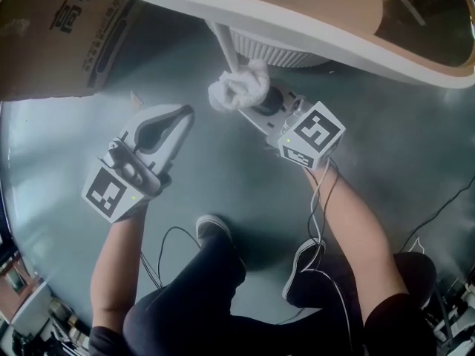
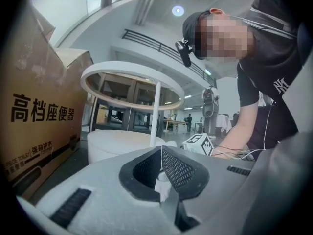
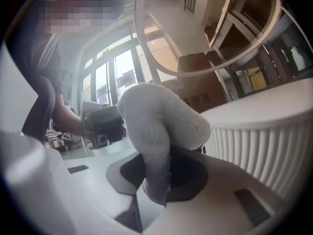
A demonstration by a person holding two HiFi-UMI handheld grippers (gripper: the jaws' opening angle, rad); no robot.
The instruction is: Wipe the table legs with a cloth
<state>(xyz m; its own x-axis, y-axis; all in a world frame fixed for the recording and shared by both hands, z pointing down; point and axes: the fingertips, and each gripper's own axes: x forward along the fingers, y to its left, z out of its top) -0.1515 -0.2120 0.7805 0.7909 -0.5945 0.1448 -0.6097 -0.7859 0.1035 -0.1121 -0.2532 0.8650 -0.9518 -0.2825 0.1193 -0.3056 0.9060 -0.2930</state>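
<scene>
The cloth (image 1: 239,86) was a white, fluffy terry rag, bunched into a thick crumpled wad. In the right gripper view it (image 3: 156,126) bulged up in a rounded fold above the fingers, and a narrower strip ran down between them. The right gripper (image 1: 256,110) had its fingers clamped on that strip.

From the head view the wad sat at the lower end of the slim white bench leg (image 1: 225,44), overlapping it. Whether it pressed on the leg could not be made out. Just behind stood the round, white, ribbed base (image 1: 274,50), and the pale-rimmed round bench top (image 1: 312,21) spread above.

The left gripper (image 1: 185,113) hovered over the grey floor (image 1: 223,176), to the left of the cloth and apart from it. Its dark mesh-faced fingers were together, with no cloth between them.

A brown cardboard box (image 1: 59,35) with dark printed characters stood to the far left. The person crouched low, with both shoes (image 1: 214,228) planted on the floor between the arms.
</scene>
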